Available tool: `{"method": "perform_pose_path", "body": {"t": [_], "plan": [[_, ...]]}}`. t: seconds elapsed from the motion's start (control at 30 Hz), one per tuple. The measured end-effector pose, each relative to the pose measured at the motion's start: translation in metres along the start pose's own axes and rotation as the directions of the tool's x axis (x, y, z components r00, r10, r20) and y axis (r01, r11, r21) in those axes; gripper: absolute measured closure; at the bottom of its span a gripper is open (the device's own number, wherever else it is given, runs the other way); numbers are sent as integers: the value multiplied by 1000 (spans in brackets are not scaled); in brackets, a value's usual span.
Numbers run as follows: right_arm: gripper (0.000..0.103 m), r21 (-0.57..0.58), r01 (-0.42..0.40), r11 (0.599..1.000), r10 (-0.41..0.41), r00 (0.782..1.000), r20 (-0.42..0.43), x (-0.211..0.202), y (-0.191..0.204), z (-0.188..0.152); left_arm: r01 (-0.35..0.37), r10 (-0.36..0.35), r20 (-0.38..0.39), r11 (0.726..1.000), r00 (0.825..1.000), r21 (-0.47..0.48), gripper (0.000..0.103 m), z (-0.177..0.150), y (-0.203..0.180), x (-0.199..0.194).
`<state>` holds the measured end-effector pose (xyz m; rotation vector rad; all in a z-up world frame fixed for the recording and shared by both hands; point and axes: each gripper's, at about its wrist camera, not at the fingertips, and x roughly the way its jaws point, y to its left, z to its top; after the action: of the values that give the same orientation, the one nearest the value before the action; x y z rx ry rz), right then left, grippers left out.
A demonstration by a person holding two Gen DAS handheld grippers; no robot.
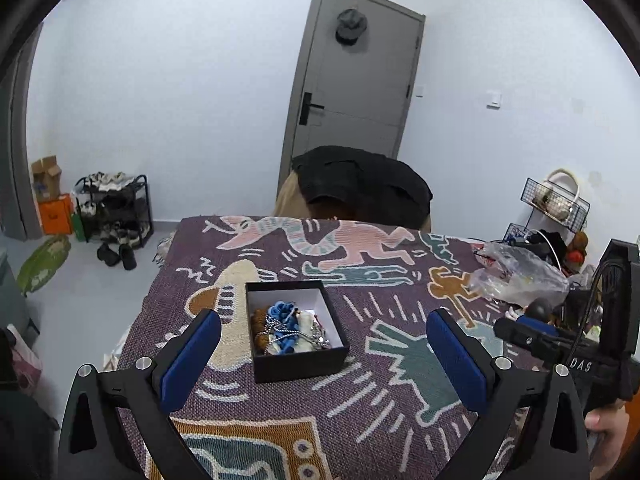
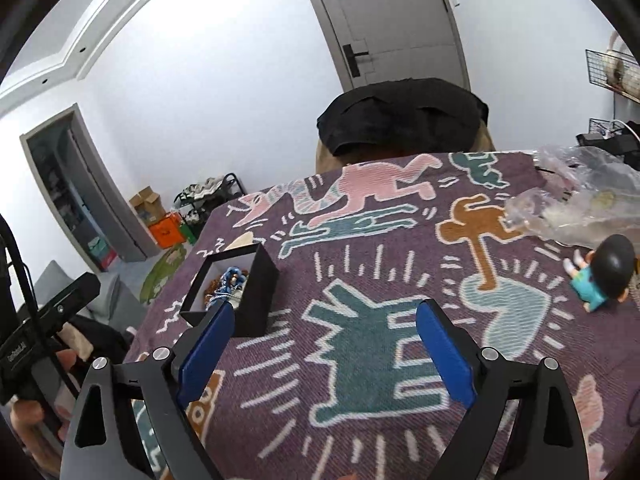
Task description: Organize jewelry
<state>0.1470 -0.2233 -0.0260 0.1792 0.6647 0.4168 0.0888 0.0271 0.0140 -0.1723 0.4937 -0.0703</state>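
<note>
Patterned tablecloth [image 1: 400, 400] bears upright, open-topped jewelry box [image 1: 296, 332].

The worktop's woven cloth [image 1: 360, 420] is purple, patterned with pink, teal, orange and cream cartoon figures and white dashes. The box [image 1: 298, 364] is black outside and white inside, holding blue, brown and silvery jewelry [image 1: 286, 326]. Both grippers' fingers [image 1: 190, 360] have blue pads on black frames.

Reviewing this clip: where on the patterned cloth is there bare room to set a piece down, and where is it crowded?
Free: the wide stretch between the black box and the figurine, and the far strip toward the dark chair. Crowded: the right edge, with the plastic bags.
</note>
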Motion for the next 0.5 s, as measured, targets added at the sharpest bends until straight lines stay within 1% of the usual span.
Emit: {"method": "perform_pose_path", "body": {"t": [0.1, 0.27, 0.4, 0.5], "plan": [[10, 6, -2, 1000, 2, 1000, 14, -10, -8, -3, 3, -3, 11, 1000, 1000, 9, 0, -4, -3, -7], [11, -16, 10, 1000, -10, 1000, 20, -22, -13, -13, 6, -6, 14, 1000, 1000, 10, 1, -14, -4, -17], [11, -27, 11, 1000, -11, 1000, 15, -29, -15, -24, -11, 10, 20, 1000, 1000, 18, 1, -26, -4, -25], [11, -59, 48, 997, -47, 999, 16, -35, -14, -36, -32, 32, 23, 999, 999, 27, 1, -33, -2, -30]]}}
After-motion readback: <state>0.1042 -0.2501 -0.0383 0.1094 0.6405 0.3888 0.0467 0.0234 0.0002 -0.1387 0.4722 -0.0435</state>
